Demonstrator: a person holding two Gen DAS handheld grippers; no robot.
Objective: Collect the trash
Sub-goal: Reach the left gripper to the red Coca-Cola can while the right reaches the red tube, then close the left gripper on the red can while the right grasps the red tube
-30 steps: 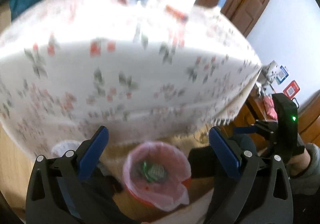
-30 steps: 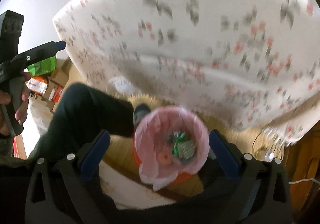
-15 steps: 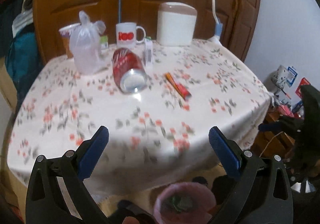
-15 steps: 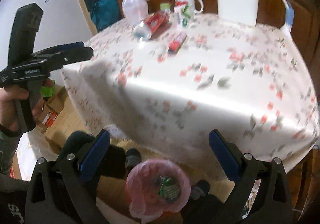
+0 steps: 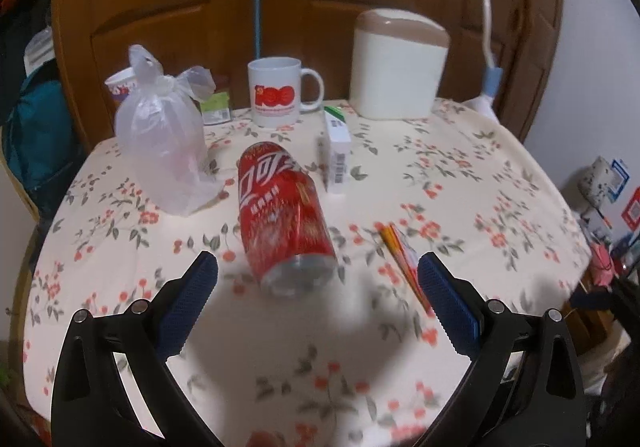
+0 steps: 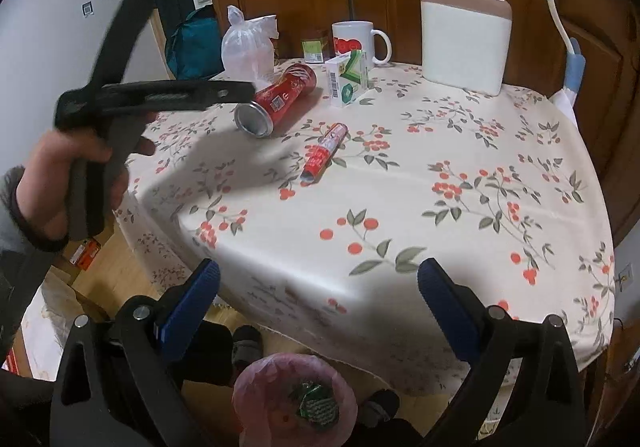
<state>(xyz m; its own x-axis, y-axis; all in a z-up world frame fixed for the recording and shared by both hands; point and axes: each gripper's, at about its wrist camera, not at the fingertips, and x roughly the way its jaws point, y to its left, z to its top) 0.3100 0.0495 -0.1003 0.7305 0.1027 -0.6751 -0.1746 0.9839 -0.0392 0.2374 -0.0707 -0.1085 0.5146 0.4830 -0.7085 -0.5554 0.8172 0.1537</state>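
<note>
Left gripper (image 5: 318, 279) and right gripper (image 6: 318, 287), both with jaws wide apart, empty.

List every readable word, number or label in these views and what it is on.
"100": red print on the white mug.
Red can: white brand lettering, too stylised to read.
White carton: barcode and green logo, text too small.
Red wrapper: print blurred.

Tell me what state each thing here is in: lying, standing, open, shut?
Red can: lying on its side.
Mug: upright.
Plastic bag: knotted shut.
Red wrapper: lying flat.
Small box: standing.
Pink-lined bin: open, trash inside.
Left gripper: open.
Right gripper: open.
</note>
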